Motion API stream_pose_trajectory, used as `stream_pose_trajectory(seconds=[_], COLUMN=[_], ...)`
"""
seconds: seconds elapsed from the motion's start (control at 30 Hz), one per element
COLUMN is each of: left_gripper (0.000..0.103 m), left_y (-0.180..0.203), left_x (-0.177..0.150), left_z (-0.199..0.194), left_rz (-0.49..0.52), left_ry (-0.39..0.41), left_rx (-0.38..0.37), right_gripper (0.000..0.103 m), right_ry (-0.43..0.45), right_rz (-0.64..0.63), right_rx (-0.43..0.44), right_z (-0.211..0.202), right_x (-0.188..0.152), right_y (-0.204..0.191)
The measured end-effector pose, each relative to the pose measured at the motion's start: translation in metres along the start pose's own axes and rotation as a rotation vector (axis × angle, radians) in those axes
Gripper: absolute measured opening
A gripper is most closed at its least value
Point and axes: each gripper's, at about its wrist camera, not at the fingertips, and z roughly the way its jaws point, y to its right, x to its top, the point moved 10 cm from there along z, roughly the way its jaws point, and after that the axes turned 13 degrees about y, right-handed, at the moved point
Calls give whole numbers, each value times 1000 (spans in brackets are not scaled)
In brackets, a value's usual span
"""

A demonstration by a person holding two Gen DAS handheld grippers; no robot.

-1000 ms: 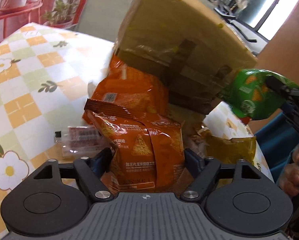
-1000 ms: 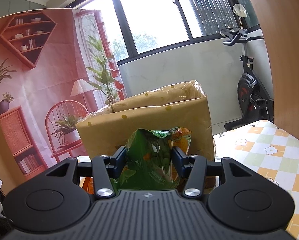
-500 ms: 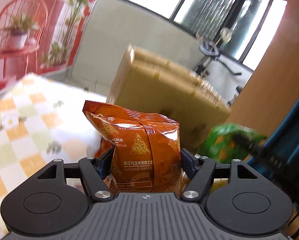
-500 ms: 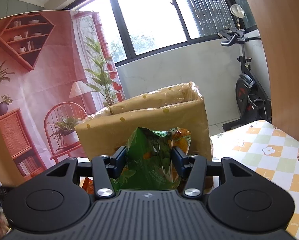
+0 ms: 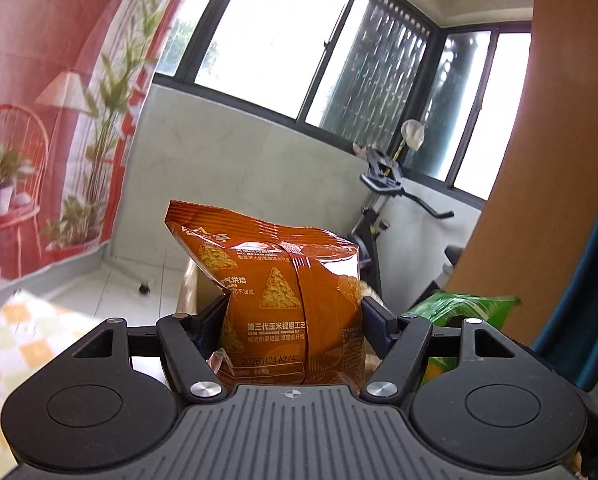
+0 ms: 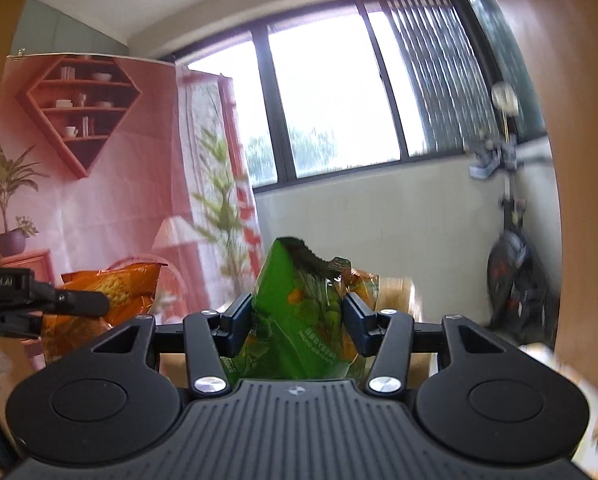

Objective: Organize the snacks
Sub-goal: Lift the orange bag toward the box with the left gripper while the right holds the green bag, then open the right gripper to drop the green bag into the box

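An orange snack bag stands upright between the pads of my left gripper, which is shut on it and holds it high in the air. My right gripper is shut on a green snack bag, also lifted. In the left wrist view the green bag shows low on the right. In the right wrist view the orange bag and the other gripper's finger show at the left. Only slivers of the yellow-brown cardboard box peek out behind the bags; its opening is hidden.
A checked tablecloth corner shows at the lower left. An exercise bike stands by the window wall. A wooden panel rises on the right, and a pink printed backdrop hangs on the left.
Both grippers have risen with their bags. The left one lifted the orange bag off the pile on the table and tilted upward; the box has dropped almost out of both views.
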Motion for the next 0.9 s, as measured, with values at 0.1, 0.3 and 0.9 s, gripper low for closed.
stream_pose_trajectory(seconds=[0.1, 0.3, 0.9], left_gripper=[72, 73, 76], left_y=[9, 16, -18], left_x=[10, 10, -26], left_z=[24, 64, 117], left_rz=[39, 129, 164], left_ry=[13, -13, -203], left_rx=[6, 19, 58], right_gripper=[50, 49, 41], right_ry=[35, 48, -171], right_rz=[-48, -87, -33], right_rx=[-4, -40, -45], right_z=[30, 88, 172], right_x=[9, 4, -57], right_y=[3, 16, 47])
